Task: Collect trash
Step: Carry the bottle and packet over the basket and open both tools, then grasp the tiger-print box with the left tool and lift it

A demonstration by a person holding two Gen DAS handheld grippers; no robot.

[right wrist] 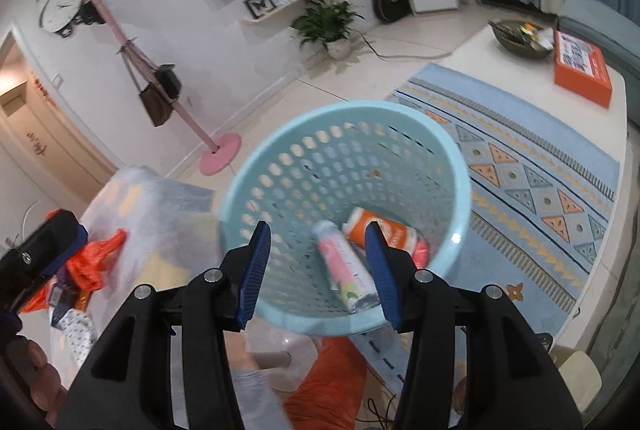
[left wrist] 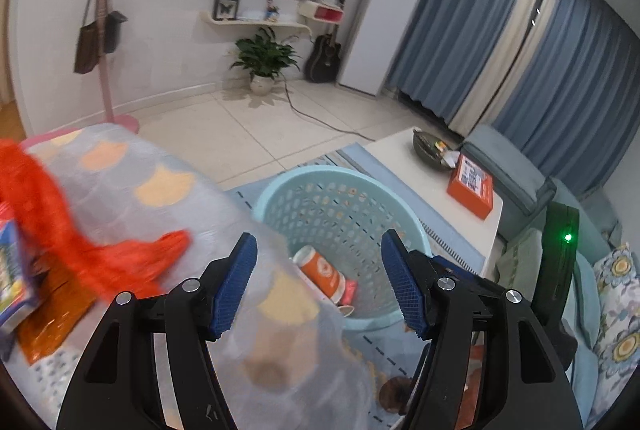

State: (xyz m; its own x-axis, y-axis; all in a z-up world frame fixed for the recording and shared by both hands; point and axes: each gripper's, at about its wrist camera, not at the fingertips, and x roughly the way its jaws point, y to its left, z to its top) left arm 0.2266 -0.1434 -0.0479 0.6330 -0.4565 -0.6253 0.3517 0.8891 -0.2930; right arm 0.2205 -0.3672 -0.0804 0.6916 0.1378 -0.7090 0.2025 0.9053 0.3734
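Both grippers are empty just now. The right gripper point(right wrist: 318, 270) hangs over the pale blue basket point(right wrist: 256, 165) with its jaws spread apart, and through the gap I can see a pink-and-white wrapped tube point(right wrist: 346, 270) lying inside, next to an orange-and-white cup point(right wrist: 394, 230). The left gripper point(left wrist: 318, 280) is likewise spread wide, holding nothing, poised above the edge of a worktop draped in a patterned cloth point(left wrist: 120, 181), with the basket just beyond it on the rug.

What remains to collect looks to be on that worktop: an orange plastic bag point(left wrist: 60, 230), a colourful box point(left wrist: 12, 270) at the far left edge, and some shiny orange wrapping point(left wrist: 48, 326) beneath (all rather blurred, so I can't tell exactly what each is).

The risks, as I judge them: the bag is limp and thin, so a pinch could catch the cloth too and drag it, tipping the box off the edge. The basket looks light and stands close beside the worktop; a swinging gripper might knock it over and spill what is already in.
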